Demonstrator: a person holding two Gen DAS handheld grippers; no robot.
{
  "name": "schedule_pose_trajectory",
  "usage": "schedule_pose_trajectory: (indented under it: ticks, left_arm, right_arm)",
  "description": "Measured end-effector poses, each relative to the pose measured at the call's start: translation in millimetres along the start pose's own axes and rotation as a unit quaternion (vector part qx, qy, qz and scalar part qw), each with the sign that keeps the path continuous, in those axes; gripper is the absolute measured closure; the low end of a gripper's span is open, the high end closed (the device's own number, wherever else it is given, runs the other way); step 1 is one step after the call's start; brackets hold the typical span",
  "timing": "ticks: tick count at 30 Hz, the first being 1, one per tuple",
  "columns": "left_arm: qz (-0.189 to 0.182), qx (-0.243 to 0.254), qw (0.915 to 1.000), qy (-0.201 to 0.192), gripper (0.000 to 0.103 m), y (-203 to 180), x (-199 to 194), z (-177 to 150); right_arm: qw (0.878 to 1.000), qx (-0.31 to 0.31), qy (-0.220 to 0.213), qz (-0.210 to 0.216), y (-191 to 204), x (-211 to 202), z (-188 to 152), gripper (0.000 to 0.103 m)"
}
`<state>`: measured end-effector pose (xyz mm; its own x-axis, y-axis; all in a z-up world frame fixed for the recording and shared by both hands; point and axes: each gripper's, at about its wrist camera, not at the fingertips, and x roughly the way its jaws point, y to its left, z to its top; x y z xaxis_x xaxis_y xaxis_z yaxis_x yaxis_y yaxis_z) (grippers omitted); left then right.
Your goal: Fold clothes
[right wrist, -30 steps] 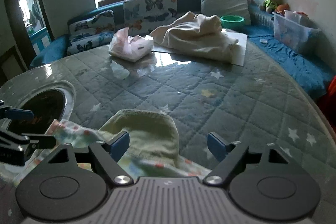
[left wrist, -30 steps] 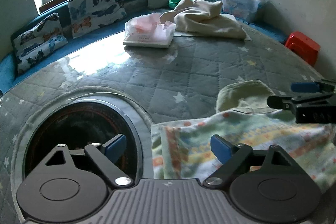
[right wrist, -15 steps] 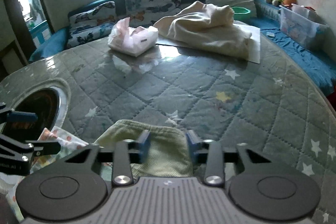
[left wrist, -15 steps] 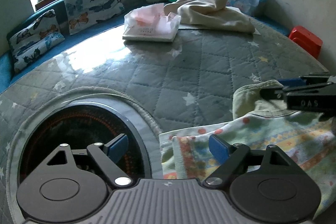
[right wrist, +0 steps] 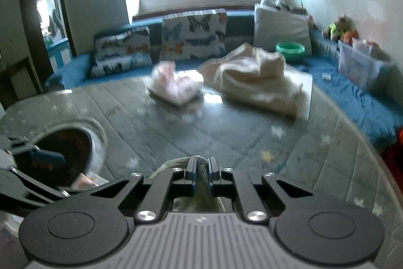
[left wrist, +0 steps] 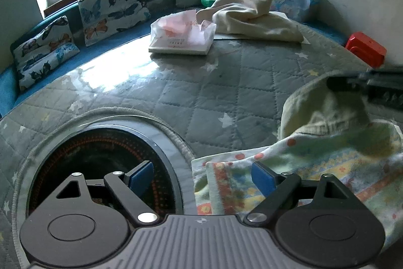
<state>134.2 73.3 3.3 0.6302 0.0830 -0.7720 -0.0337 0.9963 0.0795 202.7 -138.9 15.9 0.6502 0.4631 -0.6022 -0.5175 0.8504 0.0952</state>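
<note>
right hand-held gripper (right wrist: pixel 201 174): jaws pressed nearly together, pinching the yellow-green ribbed cuff (right wrist: pixel 201 183) of the small garment (left wrist: pixel 314 168). from the left wrist view the cuff (left wrist: pixel 317 112) is lifted off the worktop (left wrist: pixel 226 92), pulled up toward the right hand-held gripper (left wrist: pixel 335 85) at the frame's right edge. right wrist view is motion-blurred.

left hand-held gripper (left wrist: pixel 202 175): jaws spread wide, nothing between the blue pads (left wrist: pixel 141 174). it hovers low over the near edge of the garment; right pad over the patterned cloth, left pad over the round dark opening (left wrist: pixel 100 163) set into the worktop. in the right wrist view it (right wrist: pixel 47 156) shows at lower left over that opening.

garment: pale with orange, yellow and blue print, lies at the near right of the worktop, just beside the opening's rim, one edge folded over.

worktop: round, covered in grey quilted cloth with stars under a glossy sheet.

far side: a bag of pink items (left wrist: pixel 181 34) and just beside it a crumpled cream cloth (left wrist: pixel 252 17). behind, a blue bench with butterfly cushions (left wrist: pixel 113 9). red stool (left wrist: pixel 365 48) at right, off the worktop.
</note>
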Motion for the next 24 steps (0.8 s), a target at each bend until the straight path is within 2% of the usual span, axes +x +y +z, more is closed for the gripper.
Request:
schedule_pose_trajectory:
  ticks: [7, 10, 15, 16, 22, 24]
  left_arm:
    - [-0.002, 0.0, 0.9999, -0.013, 0.014, -1.2, -12.2, 2.3]
    - [-0.005, -0.001, 0.9998, -0.021, 0.014, -1.8, -18.7, 5.1]
    - [-0.006, -0.004, 0.9996, -0.029, 0.014, -1.5, -25.8, 7.8]
    - [-0.005, -0.006, 0.9995, -0.03, 0.014, -1.2, -26.3, 7.7]
    - [-0.009, -0.005, 0.9996, -0.027, 0.015, -0.9, -27.3, 3.4]
    - [-0.014, -0.001, 0.9995, -0.028, 0.016, -1.9, -26.0, 4.2]
  right_arm:
    - [0.995, -0.024, -0.096, 0.018, 19.3, -57.5, 38.4, 0.096]
    - [0.986, -0.035, -0.158, 0.025, 29.5, -89.5, 60.7, 0.103]
    - [0.971, -0.049, -0.23, 0.048, 46.4, -137.9, 91.4, 0.103]
    - [0.97, -0.056, -0.23, 0.049, 48.7, -139.9, 92.4, 0.103]
    - [0.987, -0.058, -0.147, 0.025, 39.8, -93.0, 72.6, 0.096]
    - [0.991, -0.059, -0.119, 0.017, 36.9, -77.4, 66.0, 0.078]
